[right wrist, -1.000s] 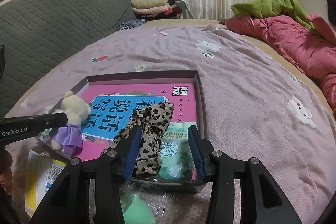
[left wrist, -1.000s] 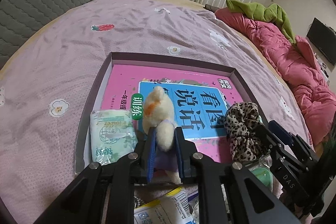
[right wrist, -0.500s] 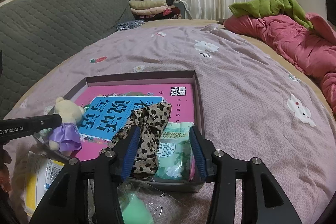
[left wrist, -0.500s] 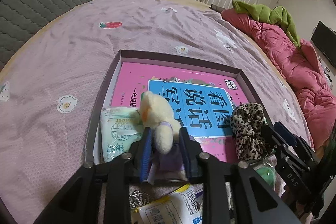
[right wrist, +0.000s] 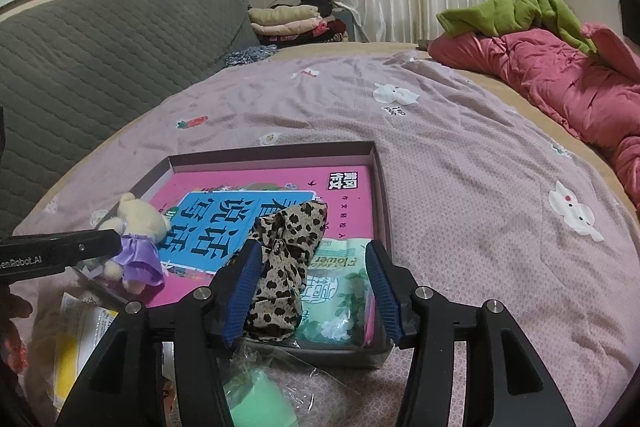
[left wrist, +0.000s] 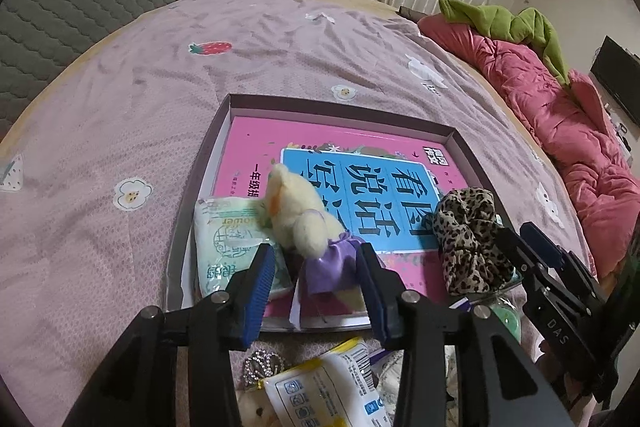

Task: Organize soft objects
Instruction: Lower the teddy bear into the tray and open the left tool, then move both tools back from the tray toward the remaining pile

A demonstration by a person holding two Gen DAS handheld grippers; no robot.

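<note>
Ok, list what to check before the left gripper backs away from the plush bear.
1. Left gripper jaws open: ok.
2. Plush bear lying inside the tray, on the book: ok.
3. Bear's purple skirt free of the blue pads: cannot tell; it lies between them, close to the one on the right.
4. Right gripper jaws open, either side of the leopard scrunchie: ok.
5. Scrunchie wholly inside the tray: cannot tell.
6. All loose items in the tray: not ok; a yellow packet and a green bagged item lie outside its near edge.
</note>
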